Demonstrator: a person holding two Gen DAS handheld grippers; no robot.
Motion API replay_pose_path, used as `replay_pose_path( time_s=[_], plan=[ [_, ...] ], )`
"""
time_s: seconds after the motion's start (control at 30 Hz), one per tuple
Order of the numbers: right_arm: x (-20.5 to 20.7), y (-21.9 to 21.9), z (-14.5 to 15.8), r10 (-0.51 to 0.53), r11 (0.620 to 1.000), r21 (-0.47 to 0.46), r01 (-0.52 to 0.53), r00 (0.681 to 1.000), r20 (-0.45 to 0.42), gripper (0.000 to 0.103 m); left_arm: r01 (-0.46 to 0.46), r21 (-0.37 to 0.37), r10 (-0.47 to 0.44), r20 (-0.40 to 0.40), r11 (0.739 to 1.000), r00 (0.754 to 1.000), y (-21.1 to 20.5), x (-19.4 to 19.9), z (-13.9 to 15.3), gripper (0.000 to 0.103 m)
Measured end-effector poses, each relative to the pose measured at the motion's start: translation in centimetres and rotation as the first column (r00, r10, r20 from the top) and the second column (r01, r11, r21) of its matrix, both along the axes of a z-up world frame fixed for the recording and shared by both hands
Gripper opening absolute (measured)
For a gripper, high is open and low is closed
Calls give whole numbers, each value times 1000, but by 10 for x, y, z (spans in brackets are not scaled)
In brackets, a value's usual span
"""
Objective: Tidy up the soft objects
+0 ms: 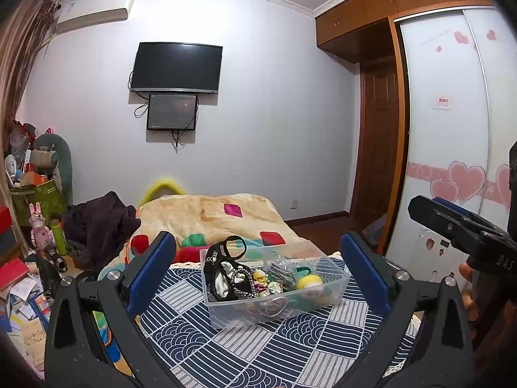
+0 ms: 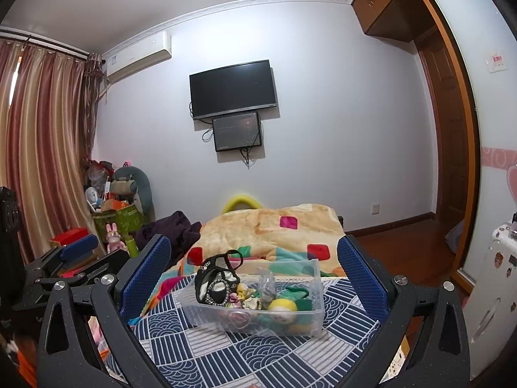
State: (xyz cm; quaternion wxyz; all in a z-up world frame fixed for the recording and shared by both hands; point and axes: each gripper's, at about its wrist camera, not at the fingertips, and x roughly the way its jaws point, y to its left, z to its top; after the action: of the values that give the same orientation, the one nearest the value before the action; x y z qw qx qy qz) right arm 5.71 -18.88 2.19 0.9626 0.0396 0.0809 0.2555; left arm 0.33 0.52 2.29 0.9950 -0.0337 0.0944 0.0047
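Note:
A clear plastic bin (image 1: 223, 315) (image 2: 303, 320) stands on the blue and white patterned bedcover (image 1: 258, 352) (image 2: 226, 355). Inside it lie black headbands (image 1: 226, 278) (image 2: 215, 283), pale scrunchies (image 1: 263, 281) (image 2: 242, 292), a grey bundle (image 1: 284, 271) (image 2: 268, 283), green fabric (image 2: 299, 292) and a yellow and white soft ball (image 1: 310, 283) (image 2: 282, 308). My left gripper (image 1: 258, 268) is open, raised in front of the bin, with nothing between its blue pads (image 1: 152, 268). My right gripper (image 2: 255, 271) is open too, facing the bin, and also shows at the right edge of the left wrist view (image 1: 458, 229), held by a hand (image 1: 468, 294).
A beige blanket (image 1: 206, 216) (image 2: 274, 229) with coloured patches and a dark garment (image 1: 100, 223) (image 2: 171, 229) lie further along the bed. Clutter, toys and boxes (image 1: 35, 213) (image 2: 113, 213) fill the left side. A wardrobe with sliding doors (image 1: 452, 129) and a white suitcase (image 2: 494, 284) stand to the right.

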Motion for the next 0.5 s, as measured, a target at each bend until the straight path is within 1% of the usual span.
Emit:
replay_pose_path(
  time_s=[0.5],
  plan=[
    [-1,-1,1,4,1000,4,-4,1000,-1,103,14,13,-14,6,1000,1000,-7,0,0,103]
  ],
)
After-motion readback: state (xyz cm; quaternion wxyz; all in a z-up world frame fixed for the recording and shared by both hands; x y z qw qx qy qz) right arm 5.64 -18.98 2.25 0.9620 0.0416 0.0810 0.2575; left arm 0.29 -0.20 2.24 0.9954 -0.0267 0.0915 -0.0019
